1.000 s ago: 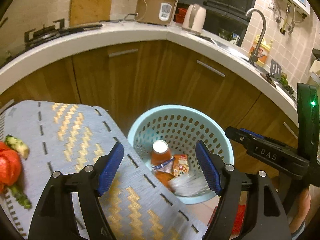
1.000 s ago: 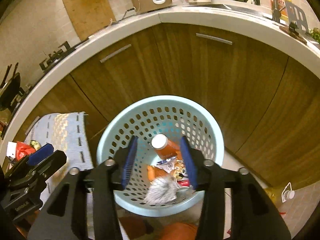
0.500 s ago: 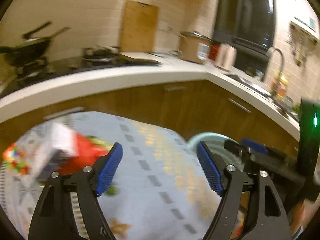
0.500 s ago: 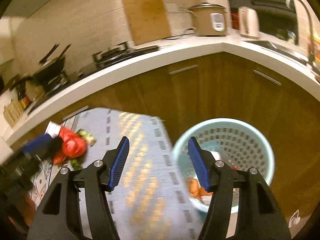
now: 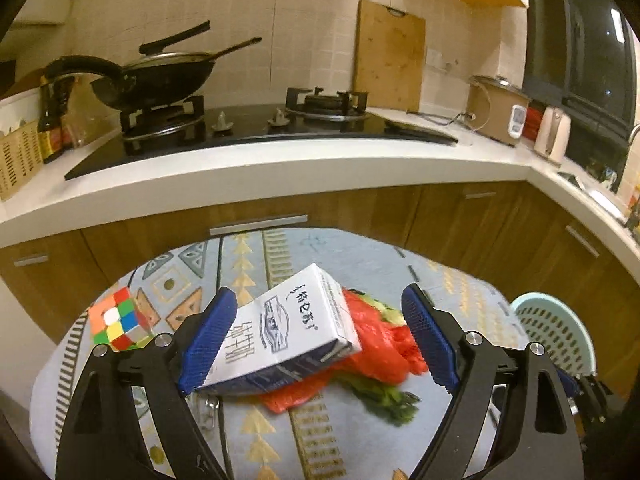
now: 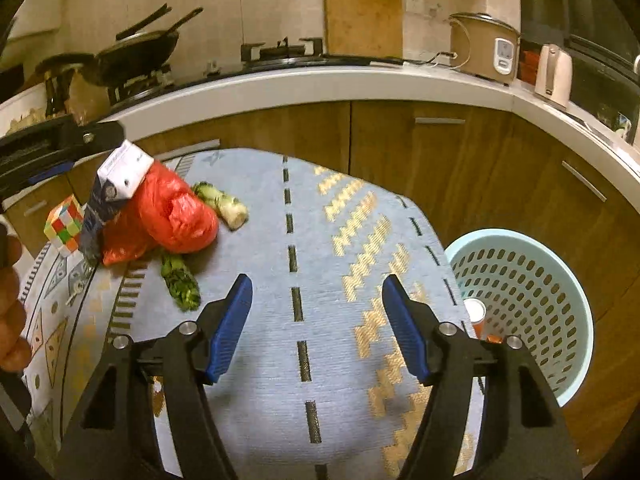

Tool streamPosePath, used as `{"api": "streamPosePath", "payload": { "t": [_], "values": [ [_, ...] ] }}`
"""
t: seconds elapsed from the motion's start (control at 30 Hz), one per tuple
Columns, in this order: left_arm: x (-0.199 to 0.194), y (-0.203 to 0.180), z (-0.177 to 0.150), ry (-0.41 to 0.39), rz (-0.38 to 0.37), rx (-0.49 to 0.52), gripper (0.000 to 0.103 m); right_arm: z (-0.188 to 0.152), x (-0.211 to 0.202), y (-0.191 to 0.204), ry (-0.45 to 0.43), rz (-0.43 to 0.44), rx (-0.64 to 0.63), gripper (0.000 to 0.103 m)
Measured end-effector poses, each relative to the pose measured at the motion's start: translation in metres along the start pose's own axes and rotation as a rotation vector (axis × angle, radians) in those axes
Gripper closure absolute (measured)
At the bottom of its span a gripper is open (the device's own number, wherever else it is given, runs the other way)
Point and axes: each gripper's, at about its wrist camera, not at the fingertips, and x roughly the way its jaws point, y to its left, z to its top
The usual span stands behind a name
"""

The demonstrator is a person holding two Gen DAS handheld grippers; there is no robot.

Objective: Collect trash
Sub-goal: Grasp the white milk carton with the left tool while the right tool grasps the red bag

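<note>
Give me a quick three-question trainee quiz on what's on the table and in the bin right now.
1. True or false: the milk carton leans on the red plastic bag.
2. Which item is not trash: A) carton, B) Rubik's cube, C) vegetable scraps?
3. Where does the laundry-style basket stand relative to the table in the right wrist view?

Key: 1 true; 2 B; 3 on the floor off its right edge, already holding a bottle.

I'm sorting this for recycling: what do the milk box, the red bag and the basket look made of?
Milk box: printed coated paperboard, by its crisp folded edges and slight sheen. Red bag: thin glossy plastic film, crumpled with shiny creases. Basket: moulded pale-blue plastic, probably rigid, with regular punched holes and a smooth rim.
</note>
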Motion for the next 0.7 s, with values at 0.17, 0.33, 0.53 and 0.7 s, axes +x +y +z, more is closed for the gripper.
{"api": "streamPosePath", "payload": {
  "t": [0.17, 0.33, 0.53, 0.7],
  "values": [
    [0.009, 0.007, -0.013, 0.050, 0.050, 0.007, 0.034, -0.002, -0.002, -0.004, -0.004, 0.015, 0.015, 0.039],
    [-0.019, 0.026, -0.036, 0.057, -0.008, -0.018, 0.036, -0.003, -0.004, -0.002, -0.016, 0.007, 0.013, 0.039],
    [-0.055, 0.054, -0.078, 0.093, -0.008, -0.012, 0.034, -0.004, -0.007, 0.000, -0.036, 0.000, 0.003, 0.037],
    [-0.075, 0.087, -0.103, 0.134, -0.063, -0.088, 0.033, -0.004, -0.008, 0.001, -0.040, 0.003, 0.003, 0.036]
  ]
}}
